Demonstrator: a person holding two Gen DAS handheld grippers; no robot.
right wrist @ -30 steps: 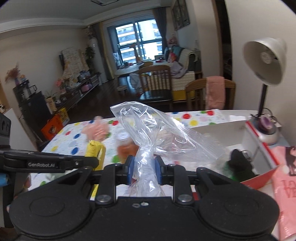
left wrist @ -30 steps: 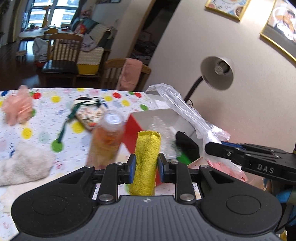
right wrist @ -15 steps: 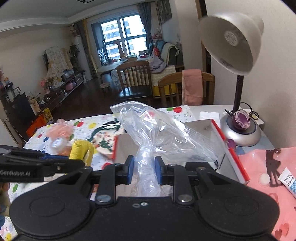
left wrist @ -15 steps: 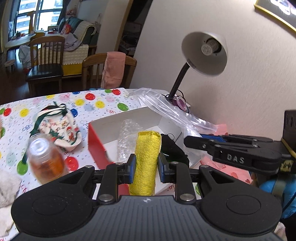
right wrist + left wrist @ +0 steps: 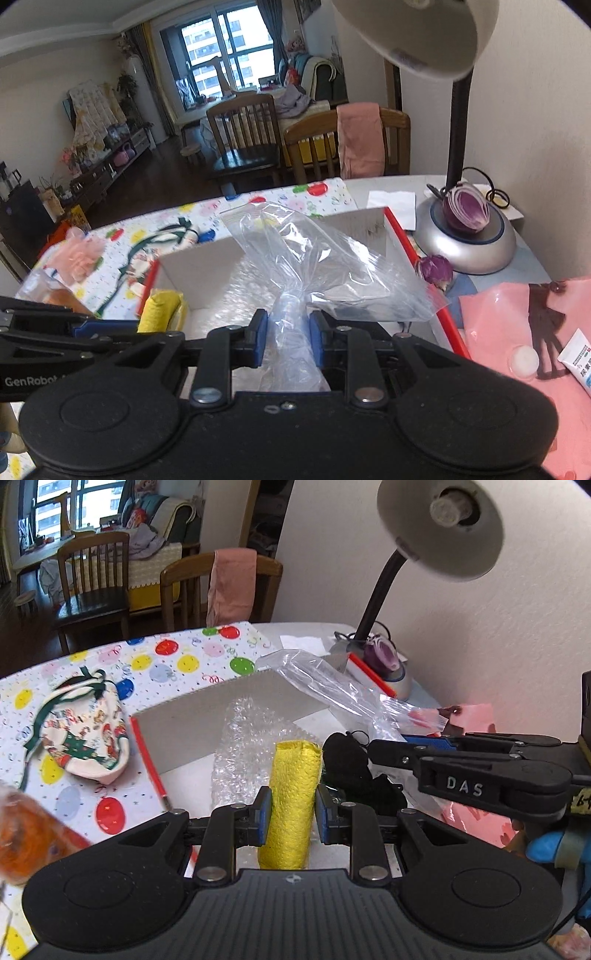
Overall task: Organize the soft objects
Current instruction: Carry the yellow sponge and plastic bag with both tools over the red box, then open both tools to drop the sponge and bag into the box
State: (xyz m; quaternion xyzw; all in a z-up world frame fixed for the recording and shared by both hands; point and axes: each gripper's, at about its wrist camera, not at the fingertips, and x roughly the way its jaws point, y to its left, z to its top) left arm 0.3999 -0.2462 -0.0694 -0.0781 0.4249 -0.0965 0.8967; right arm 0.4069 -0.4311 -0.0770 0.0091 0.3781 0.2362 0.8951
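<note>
My left gripper (image 5: 292,814) is shut on a rolled yellow cloth (image 5: 291,790) and holds it over the near edge of the open red-rimmed box (image 5: 207,716). The cloth also shows in the right wrist view (image 5: 160,308). My right gripper (image 5: 284,341) is shut on a clear plastic zip bag (image 5: 317,258) and holds it above the same box (image 5: 199,273). That bag shows in the left wrist view (image 5: 332,686). Bubble wrap (image 5: 247,746) and a black soft item (image 5: 351,764) lie inside the box.
A printed drawstring pouch (image 5: 86,734) lies on the dotted tablecloth left of the box. A desk lamp (image 5: 465,236) with a purple onion (image 5: 465,206) on its base stands right of the box. A pink sheet (image 5: 524,332) lies at right. An orange bottle (image 5: 26,834) is blurred at left.
Both grippers have moved right and forward over the box, still holding the cloth and the bag. The bottle and pouch have slid left in view; the lamp is nearer.
</note>
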